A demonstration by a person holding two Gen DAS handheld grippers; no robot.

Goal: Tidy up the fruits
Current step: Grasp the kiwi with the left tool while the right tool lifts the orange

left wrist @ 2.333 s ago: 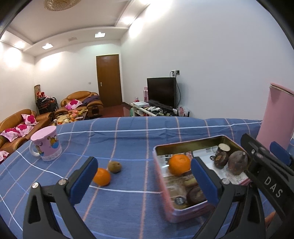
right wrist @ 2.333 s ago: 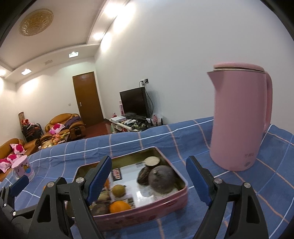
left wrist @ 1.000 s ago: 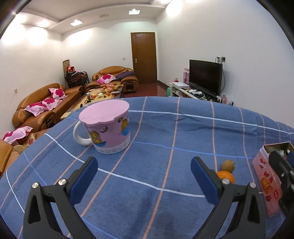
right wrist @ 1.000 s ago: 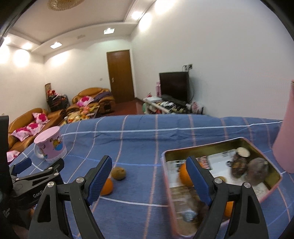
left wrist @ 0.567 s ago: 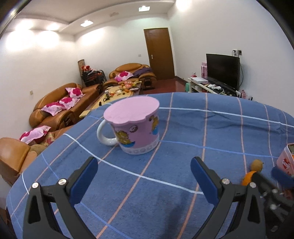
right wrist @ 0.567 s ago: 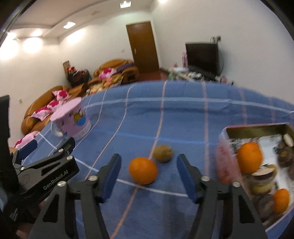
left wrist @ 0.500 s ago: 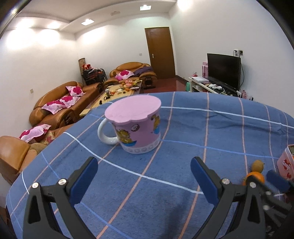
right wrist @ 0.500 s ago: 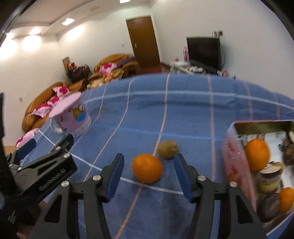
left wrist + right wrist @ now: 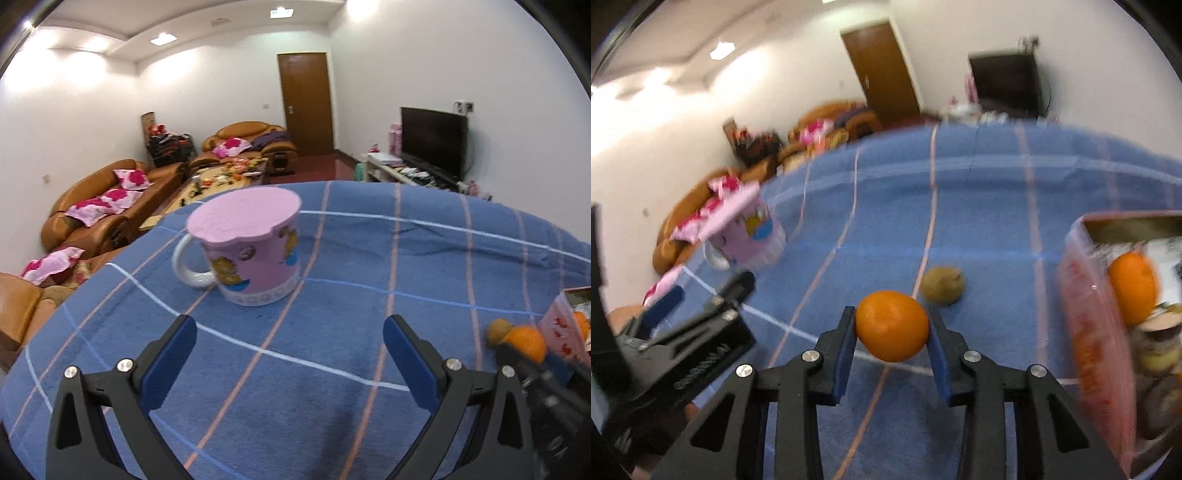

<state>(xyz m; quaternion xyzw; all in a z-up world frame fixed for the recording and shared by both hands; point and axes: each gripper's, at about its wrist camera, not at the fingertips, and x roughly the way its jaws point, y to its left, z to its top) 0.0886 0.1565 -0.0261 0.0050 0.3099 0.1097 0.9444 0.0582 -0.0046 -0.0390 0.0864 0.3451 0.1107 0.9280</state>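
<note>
An orange lies on the blue checked tablecloth, between the blue pads of my right gripper. The jaws are closing, and both pads touch the orange's sides. Just behind it sits a brownish kiwi. At the right stands a pink tin holding another orange and darker fruits. My left gripper hangs open over bare cloth, facing a pink lidded mug. From the left wrist view the gripped orange, the kiwi and the tin sit at the far right edge.
The left gripper shows at the lower left of the right wrist view, near the mug. Beyond the table are brown sofas, a door and a television. The cloth drops off at its far and left edges.
The right gripper swung from the tin to the loose orange, came down around it, and its jaws narrowed from wide to touching it. The left gripper turned toward the mug and then stayed.
</note>
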